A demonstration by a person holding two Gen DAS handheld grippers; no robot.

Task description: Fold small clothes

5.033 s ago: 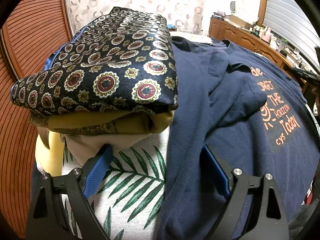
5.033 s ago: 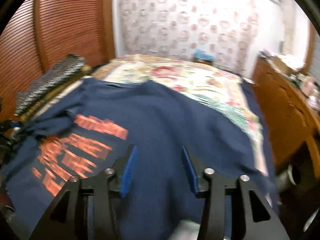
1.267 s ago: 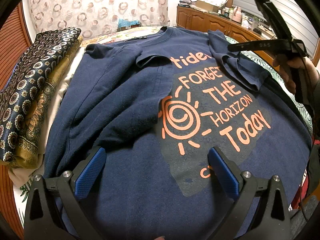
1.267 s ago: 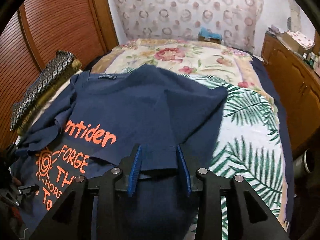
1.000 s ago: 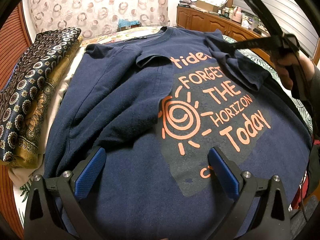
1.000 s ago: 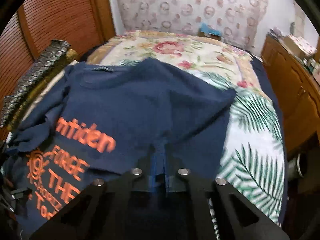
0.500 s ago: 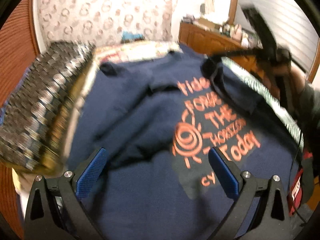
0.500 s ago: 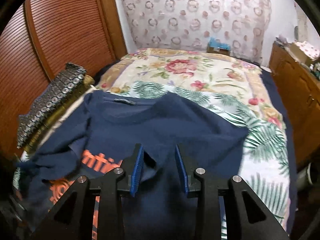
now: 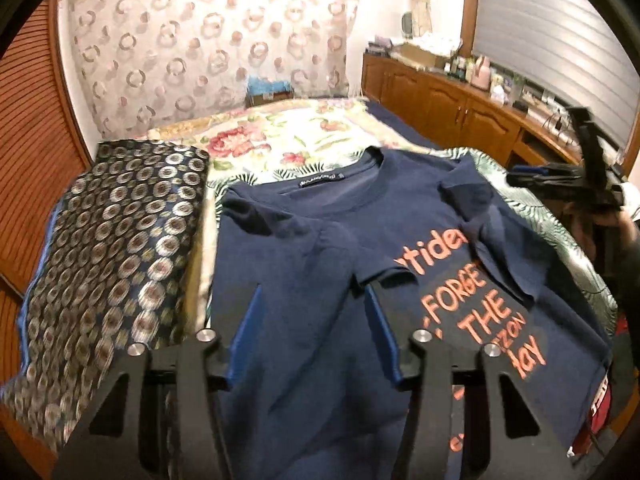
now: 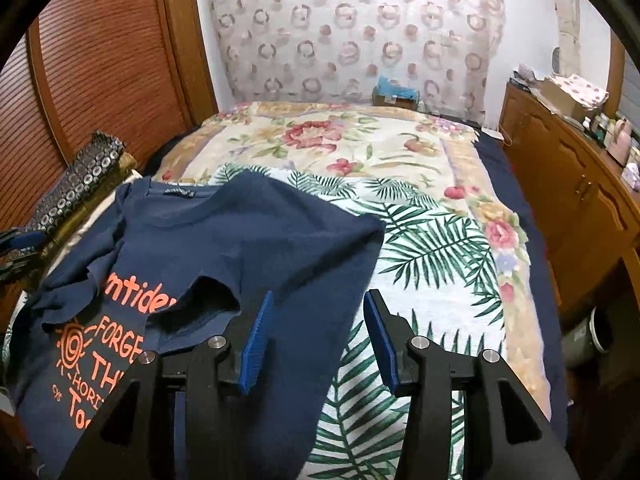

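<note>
While both claws hang over the bed with nothing in them, the shirt just lies there between steps. Left gripper (image 9: 312,328), bottom centre of its own view, has its jaws about half apart after just closing in, blue pads above the cloth and clamping nothing. Right gripper (image 10: 316,340) is the same story the other way: jaws just been opening, about halfway now, empty, one pad over the shirt's edge and the other over the palm-leaf bedspread (image 10: 432,248).

Navy T-shirt (image 9: 320,240) sits face up, collar toward the top of the frame, orange lettering lower right. Both sleeves look flipped inward over the chest, which I'd guess is why the claws are free: that step seems finished, and the body fold comes next.

Stack of patterned folded cloth (image 9: 116,248) sits along the left edge, just beside the shirt, probably the done pile. Wooden cabinets (image 10: 572,184) run down the right.
</note>
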